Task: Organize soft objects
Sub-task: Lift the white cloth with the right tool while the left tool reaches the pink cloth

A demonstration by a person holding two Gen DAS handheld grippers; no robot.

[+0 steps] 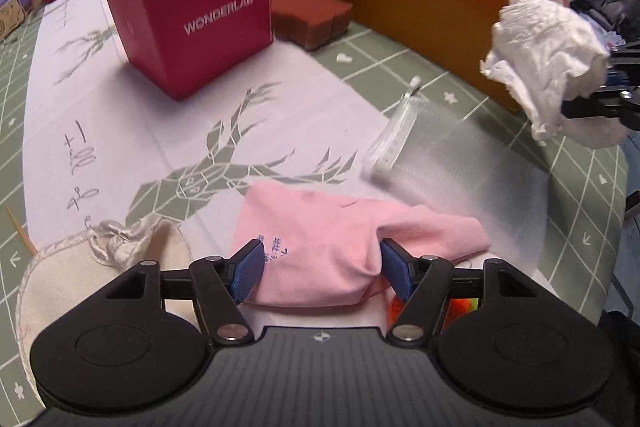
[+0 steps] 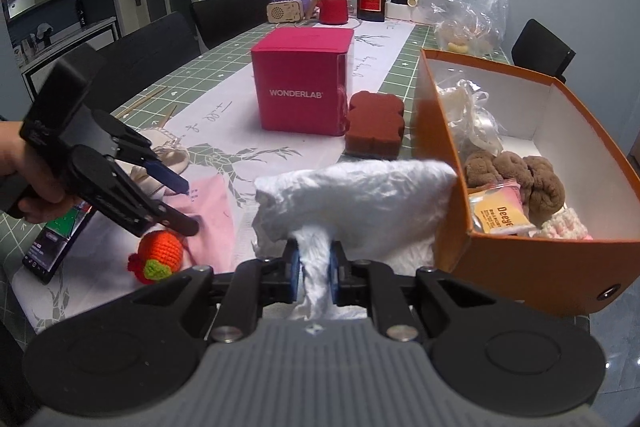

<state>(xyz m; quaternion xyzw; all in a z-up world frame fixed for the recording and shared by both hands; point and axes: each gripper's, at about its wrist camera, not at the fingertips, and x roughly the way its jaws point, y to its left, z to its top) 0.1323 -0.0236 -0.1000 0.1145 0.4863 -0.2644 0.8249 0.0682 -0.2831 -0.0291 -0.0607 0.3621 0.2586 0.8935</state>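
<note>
Left gripper (image 1: 320, 267) spread wide, straddling pink cloth (image 1: 340, 231) on the table runner; sink lower before pinching. Right gripper (image 2: 314, 269) clamped on white tissue wad (image 2: 356, 199), just beside orange box (image 2: 520, 259); lift over the wall, then release

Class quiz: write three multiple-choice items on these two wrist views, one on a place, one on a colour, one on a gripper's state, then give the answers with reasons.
1. Where do the brown plush pieces lie?
A. in the orange box
B. on the pink box
C. beside the bottle

2. What colour is the cloth between the left gripper pads?
A. green
B. pink
C. brown

3. What is the right gripper doing?
A. standing open and empty
B. clamping a phone
C. clamping white tissue

Answers: 1 A, they rest inside its white walls. 2 B, the fabric is plainly pink. 3 C, tissue is pinched between its pads.
</note>
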